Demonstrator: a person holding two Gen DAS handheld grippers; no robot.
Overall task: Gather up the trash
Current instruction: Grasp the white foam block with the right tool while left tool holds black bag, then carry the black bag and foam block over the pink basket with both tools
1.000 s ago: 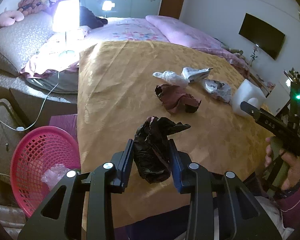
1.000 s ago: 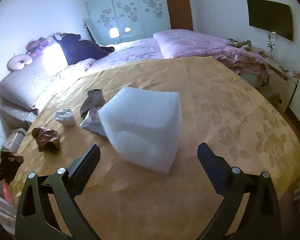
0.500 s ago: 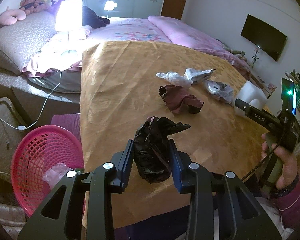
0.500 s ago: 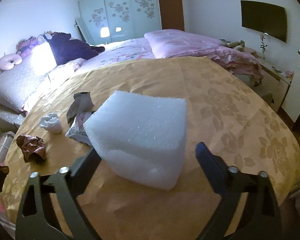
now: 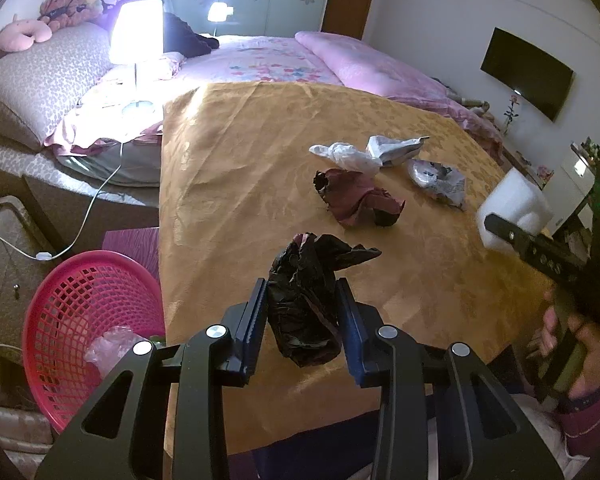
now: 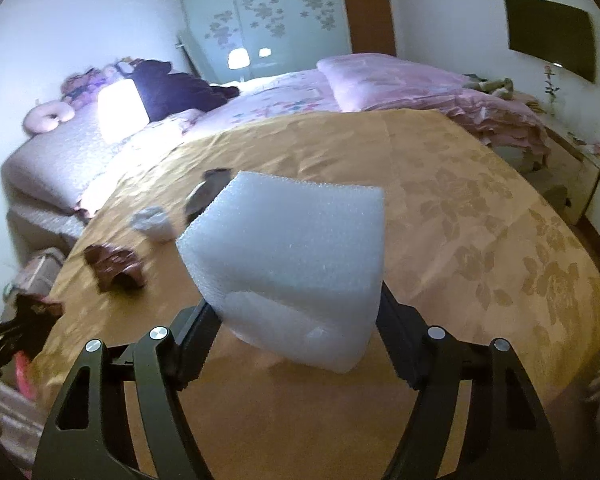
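Your right gripper [image 6: 296, 320] has just been closing and now clamps the white foam block [image 6: 288, 276] above the gold bedspread [image 6: 460, 220]; your left gripper [image 5: 302, 320] grips the crumpled black bag [image 5: 304, 300], both ready for the pink basket [image 5: 60, 320].

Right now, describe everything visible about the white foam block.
The white foam block is a chunky cuboid of fine-celled, faintly translucent packing foam, with crisp edges and no visible damage. It sits tilted, one corner toward the camera, between the fingers of the right gripper, whose jaws have just been closing and now press its two sides. It appears slightly lifted above the gold tablecloth. Nothing else touches it.
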